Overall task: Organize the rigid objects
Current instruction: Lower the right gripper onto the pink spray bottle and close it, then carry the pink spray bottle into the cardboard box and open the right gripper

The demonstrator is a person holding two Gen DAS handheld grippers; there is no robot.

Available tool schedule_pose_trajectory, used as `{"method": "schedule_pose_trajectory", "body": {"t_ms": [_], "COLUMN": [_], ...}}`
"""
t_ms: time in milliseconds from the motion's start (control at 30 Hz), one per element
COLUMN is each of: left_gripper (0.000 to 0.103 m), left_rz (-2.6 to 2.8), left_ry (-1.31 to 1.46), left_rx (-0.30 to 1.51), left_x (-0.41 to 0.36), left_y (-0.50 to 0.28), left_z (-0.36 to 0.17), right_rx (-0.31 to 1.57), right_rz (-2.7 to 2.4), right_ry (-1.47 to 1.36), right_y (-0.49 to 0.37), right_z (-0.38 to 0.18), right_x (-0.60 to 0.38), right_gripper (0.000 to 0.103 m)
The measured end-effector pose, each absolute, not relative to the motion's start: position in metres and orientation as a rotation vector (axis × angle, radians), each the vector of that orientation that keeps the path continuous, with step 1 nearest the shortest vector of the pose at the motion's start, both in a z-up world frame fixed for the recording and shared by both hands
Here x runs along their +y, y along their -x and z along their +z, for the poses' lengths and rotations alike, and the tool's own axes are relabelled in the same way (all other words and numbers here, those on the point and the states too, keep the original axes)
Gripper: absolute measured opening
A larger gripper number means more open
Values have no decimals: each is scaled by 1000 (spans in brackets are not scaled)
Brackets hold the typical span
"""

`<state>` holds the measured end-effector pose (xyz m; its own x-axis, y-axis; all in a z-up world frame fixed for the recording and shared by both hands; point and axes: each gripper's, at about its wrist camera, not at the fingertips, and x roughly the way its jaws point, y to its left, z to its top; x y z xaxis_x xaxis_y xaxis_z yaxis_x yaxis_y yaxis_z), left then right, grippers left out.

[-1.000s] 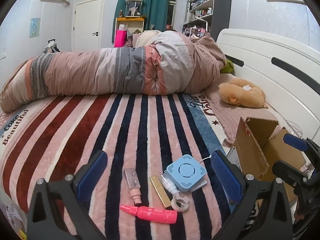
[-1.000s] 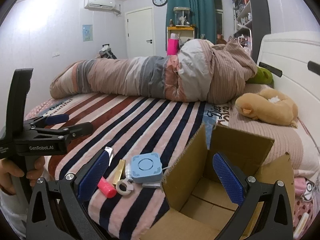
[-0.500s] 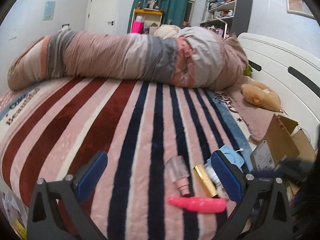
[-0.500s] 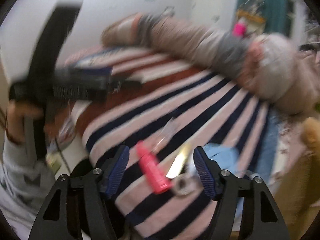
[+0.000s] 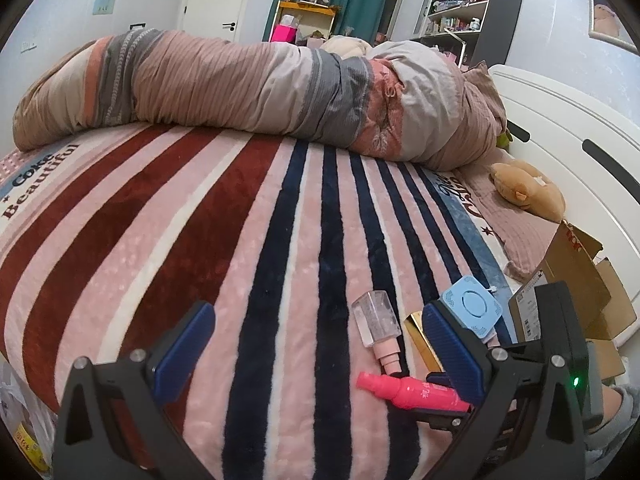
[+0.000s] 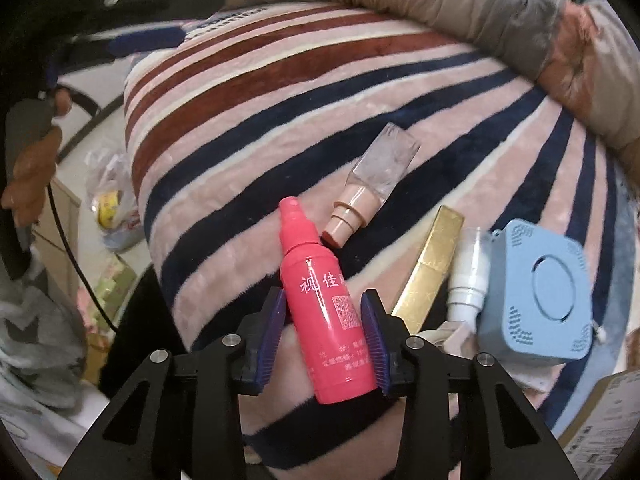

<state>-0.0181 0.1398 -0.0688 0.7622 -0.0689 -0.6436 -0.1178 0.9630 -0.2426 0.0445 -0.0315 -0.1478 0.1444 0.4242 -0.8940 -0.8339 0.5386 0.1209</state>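
Near the bed's front edge, towards its right-hand corner, the pink spray bottle point(image 6: 326, 304) lies flat on the striped blanket point(image 6: 280, 92), its long axis in line with the right hand-held gripper point(image 6: 325, 334) and its nozzle pointing away towards the bed's middle. The two blue pads bracket the lower body of the bottle, closed to about its width; whether they already press on it cannot be told, and the bottle rests on the blanket. Just beyond the nozzle lies a clear bottle with a peach cap point(image 6: 370, 184); to its right, side by side, lie a gold bar point(image 6: 434, 264), a small white pump bottle point(image 6: 470, 276) and a light-blue square device point(image 6: 538, 292). The cardboard box point(image 5: 576, 292) stands open at the bed's right edge, the likely destination, so the lift should carry rightwards. The left hand-held gripper point(image 5: 316, 344) hovers wide open and empty, offset left of the cluster; the right is the nearer.
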Motion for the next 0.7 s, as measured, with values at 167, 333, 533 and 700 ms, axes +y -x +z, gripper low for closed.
{"method": "schedule_pose_trajectory", "body": {"t_ms": [167, 333, 533, 700], "left_gripper": [102, 102, 102, 93], "left_rz": [-1, -48, -163, -302], "left_ry": [297, 310, 339, 357], "left_rx": [723, 728, 725, 708], "left_x": [142, 140, 131, 110], "left_y": [19, 24, 27, 26], "left_z": [-74, -76, -72, -59], "right_rx": [1122, 1088, 973, 842], "right_rz": [962, 953, 977, 978], "right_ry": [428, 450, 400, 318], "right_y": [-50, -44, -30, -17], "right_z": [-155, -152, -122, -83], "right_x": [-27, -20, -36, -54], "right_gripper": [33, 28, 27, 27]}}
